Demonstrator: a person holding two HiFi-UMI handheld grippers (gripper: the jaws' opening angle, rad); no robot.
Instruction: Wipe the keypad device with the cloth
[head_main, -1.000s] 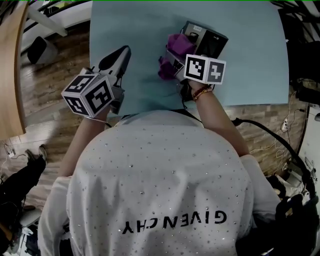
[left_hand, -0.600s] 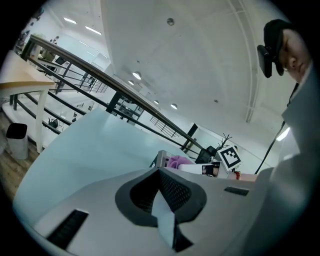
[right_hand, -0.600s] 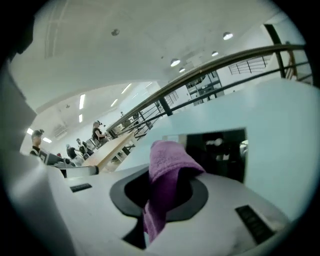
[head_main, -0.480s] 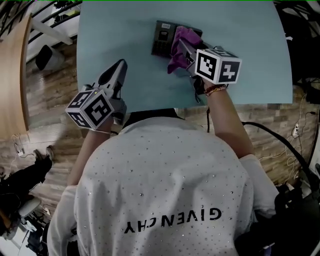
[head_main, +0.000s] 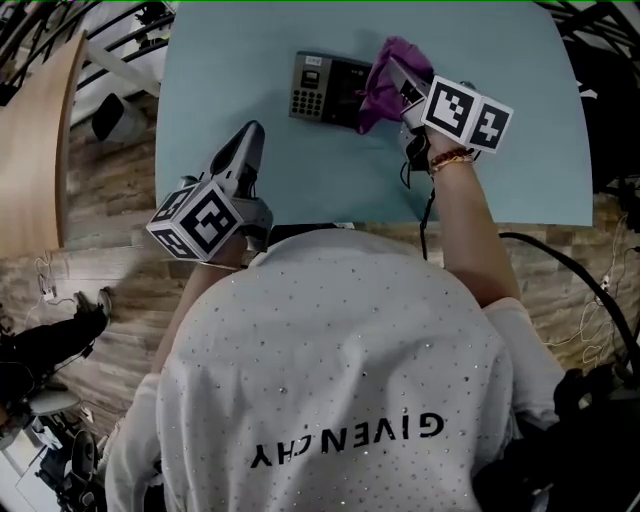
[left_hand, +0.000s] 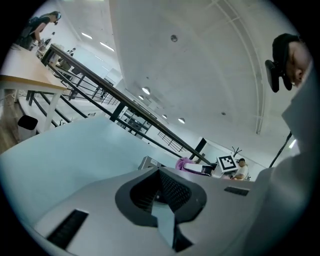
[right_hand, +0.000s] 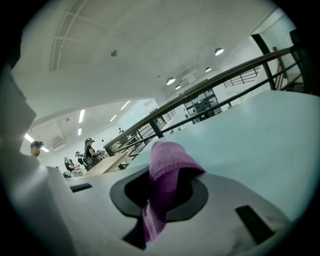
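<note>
A person in a white shirt (head_main: 330, 380) is leaning over a light blue table (head_main: 500, 170) and holding a claw in each hand. The keypad device (head_main: 322, 88) is lying flat on the table, out past both hands, and its buttons are showing at its left end. The right gripper (head_main: 400, 80) is reaching in at the right end of the keypad device. Its jaws are squeezing a purple cloth (head_main: 385, 75) between them. A folded bump of the cloth is sticking out in front of the jaws, and a loose strip is hanging down behind. From above, the cloth is covering the right end of the keypad device, so that end is hiding under it. I cannot tell how hard the cloth is pressing on it. The left gripper (head_main: 250, 138) is waiting well apart from the keypad device, to its left and closer to the person, over the near edge of the table. Its jaws are pulled together with only a thin slit between them, and they are holding nothing. Its tip is pointing up the table toward the keypad device.
</note>
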